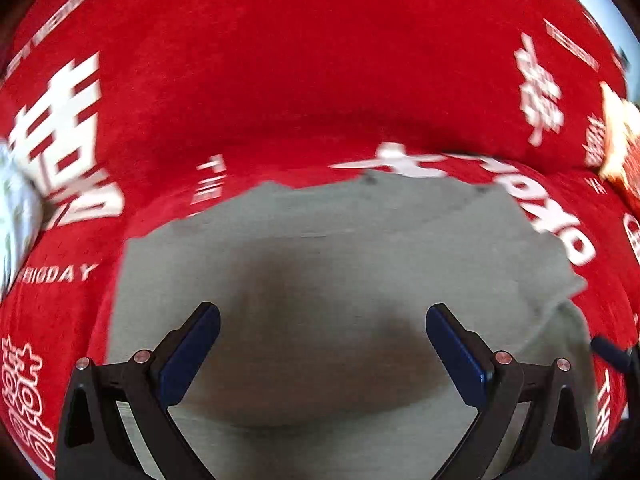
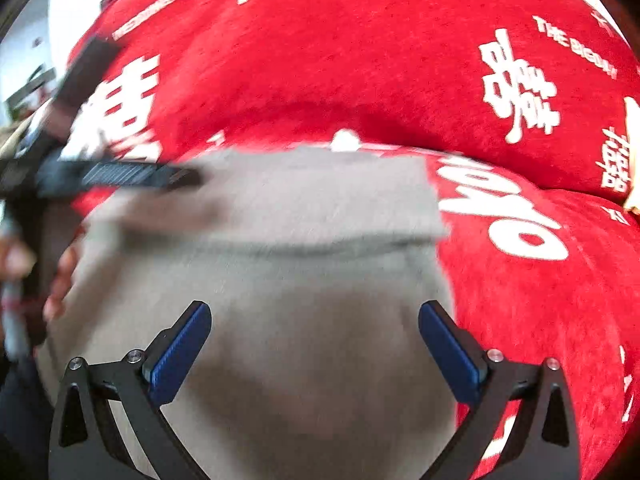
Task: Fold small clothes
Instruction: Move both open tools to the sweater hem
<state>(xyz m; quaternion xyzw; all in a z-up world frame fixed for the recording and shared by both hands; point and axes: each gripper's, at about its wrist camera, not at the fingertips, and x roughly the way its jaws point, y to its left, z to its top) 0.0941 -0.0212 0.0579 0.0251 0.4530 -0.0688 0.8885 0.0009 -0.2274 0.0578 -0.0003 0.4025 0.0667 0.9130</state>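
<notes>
Hovering with jaws spread wide and empty, the left gripper (image 1: 322,344) and right gripper (image 2: 314,340) sit over the grey garment (image 1: 320,264) on the red blanket (image 1: 300,60), best pinching its near edge squarely.

A red plush cover (image 1: 304,80) printed with white characters and lettering spreads ahead of both grippers; a pale patterned cloth (image 1: 12,216) lies far left.

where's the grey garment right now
The grey garment lies spread on the red printed cover, filling the lower centre of both wrist views beneath the open left gripper and right gripper.
</notes>
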